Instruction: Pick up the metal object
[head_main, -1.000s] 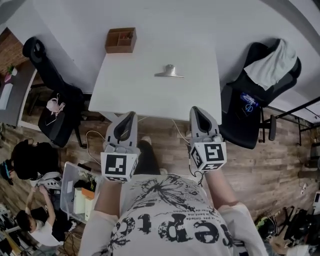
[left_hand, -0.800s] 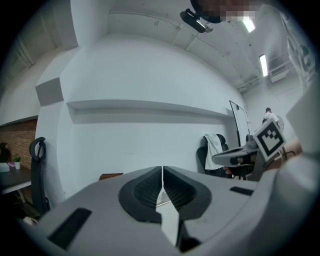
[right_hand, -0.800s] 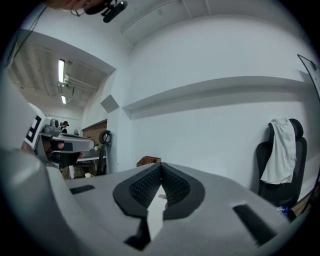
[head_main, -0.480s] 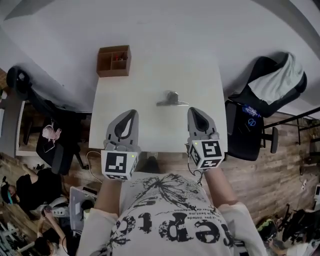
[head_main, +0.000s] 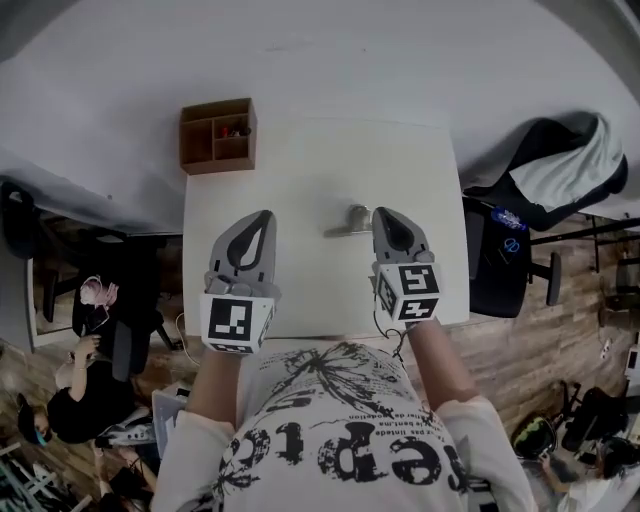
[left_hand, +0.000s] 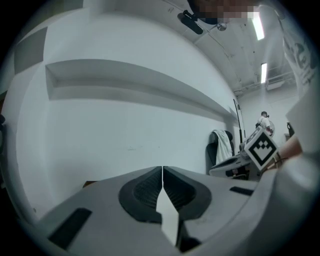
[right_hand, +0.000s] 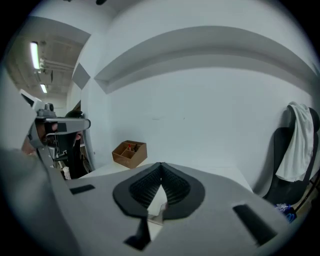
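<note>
Over the table (head_main: 300, 160), left gripper (head_main: 262, 216) and right gripper (head_main: 385, 215) sit closed, empty (metal object (head_main: 351, 221) just beside the right); unopened jaws might knock it away.

One white bench (head_main: 300, 290), one metal object (head_main: 350, 221) and one wooden box (head_main: 215, 135) make up the work area. Two grippers are in the shot, the left gripper (head_main: 261, 216) and the right gripper (head_main: 385, 214). Also counted: two black office chairs, the left chair (head_main: 15, 215) and the right chair (head_main: 495, 270), one white cloth (head_main: 575, 170) and one seated person (head_main: 60, 420).
</note>
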